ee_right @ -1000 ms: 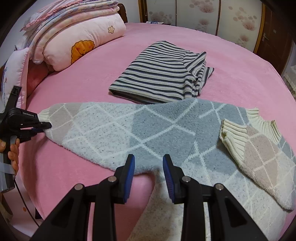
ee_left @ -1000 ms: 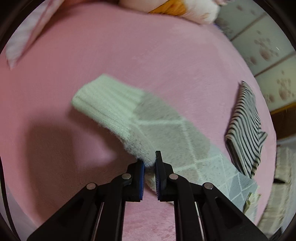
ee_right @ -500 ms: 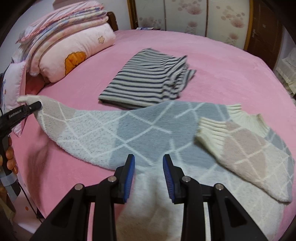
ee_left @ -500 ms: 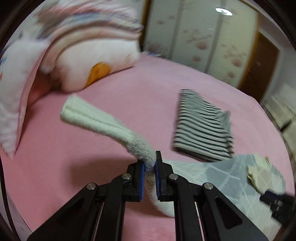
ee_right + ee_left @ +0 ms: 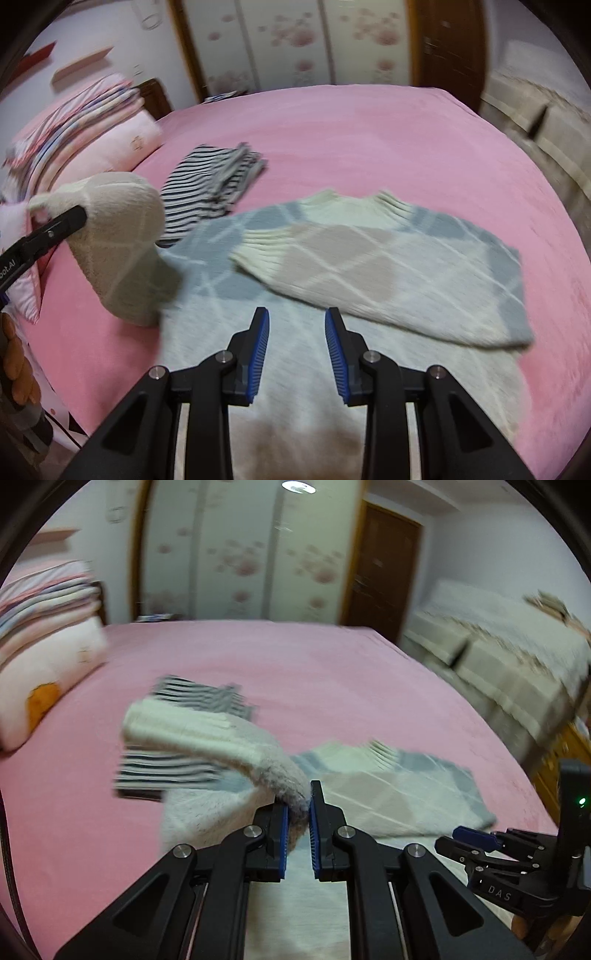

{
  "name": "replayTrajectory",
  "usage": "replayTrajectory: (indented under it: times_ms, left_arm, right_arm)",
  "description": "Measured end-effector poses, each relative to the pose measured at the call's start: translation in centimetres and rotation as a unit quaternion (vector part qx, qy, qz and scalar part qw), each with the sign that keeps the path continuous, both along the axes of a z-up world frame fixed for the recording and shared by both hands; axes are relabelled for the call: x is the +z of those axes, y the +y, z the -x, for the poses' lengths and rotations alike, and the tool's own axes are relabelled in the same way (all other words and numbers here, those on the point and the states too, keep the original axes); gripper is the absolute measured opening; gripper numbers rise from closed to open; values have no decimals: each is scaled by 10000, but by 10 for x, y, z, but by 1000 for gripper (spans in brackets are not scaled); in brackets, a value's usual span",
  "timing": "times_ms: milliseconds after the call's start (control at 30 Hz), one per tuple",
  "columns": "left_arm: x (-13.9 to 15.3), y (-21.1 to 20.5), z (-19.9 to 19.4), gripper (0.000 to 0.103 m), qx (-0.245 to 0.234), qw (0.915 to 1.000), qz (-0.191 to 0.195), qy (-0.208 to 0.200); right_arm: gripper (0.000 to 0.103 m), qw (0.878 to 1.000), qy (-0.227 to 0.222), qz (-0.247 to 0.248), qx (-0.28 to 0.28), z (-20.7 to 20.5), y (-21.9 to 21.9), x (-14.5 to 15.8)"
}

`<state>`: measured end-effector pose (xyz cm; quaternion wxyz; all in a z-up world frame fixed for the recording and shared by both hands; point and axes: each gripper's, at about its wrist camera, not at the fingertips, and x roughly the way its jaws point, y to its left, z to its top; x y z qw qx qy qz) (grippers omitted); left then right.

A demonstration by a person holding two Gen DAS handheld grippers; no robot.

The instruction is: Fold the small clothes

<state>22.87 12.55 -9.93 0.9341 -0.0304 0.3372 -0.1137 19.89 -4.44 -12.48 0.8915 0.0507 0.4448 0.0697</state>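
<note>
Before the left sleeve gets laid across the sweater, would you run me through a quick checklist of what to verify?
1. Left gripper jaws clamp the raised sleeve near its cuff: ok.
2. Right gripper is open and empty, hovering over the sweater body: ok.
3. Other sleeve is already folded across the chest: ok.
4. Striped garment lies close beside the sweater's shoulder and could get caught under the sleeve: cannot tell.
5. Sweater body lies flat on the pink bed: cannot tell, the image is blurred.
</note>
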Motion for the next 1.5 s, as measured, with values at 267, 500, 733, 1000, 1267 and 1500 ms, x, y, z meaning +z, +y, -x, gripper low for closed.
replayTrajectory:
  times_ms: [267,500,733,1000,1267,1500]
  left_arm:
    - [-88,-106,0,42,-835,9890,-619,1050]
    - [-105,-94,31,47,-726,9896,-13,1239]
    - [-106,-4,58,54,239,9879,792,1312]
    - [-126,74,74,54,1219,9789,687,1489]
    - [-147,98,61,54,1464,9705,910,1685]
    - [-157,90,37,54,1553,9683,905,1734]
  right_arm:
    - [32,9974,351,-39,-627,25,-83,-31]
    - [32,9959,476,-201,-740,27,-107,-47]
    - [32,9951,569,-610,-524,14,-94,-52]
    - [32,9907,920,-903,-426,-7,-86,-79]
    - [32,9853,1102,-1257,-362,-22,-79,-103]
    - [9,9949,721,-634,305,-26,-44,-75]
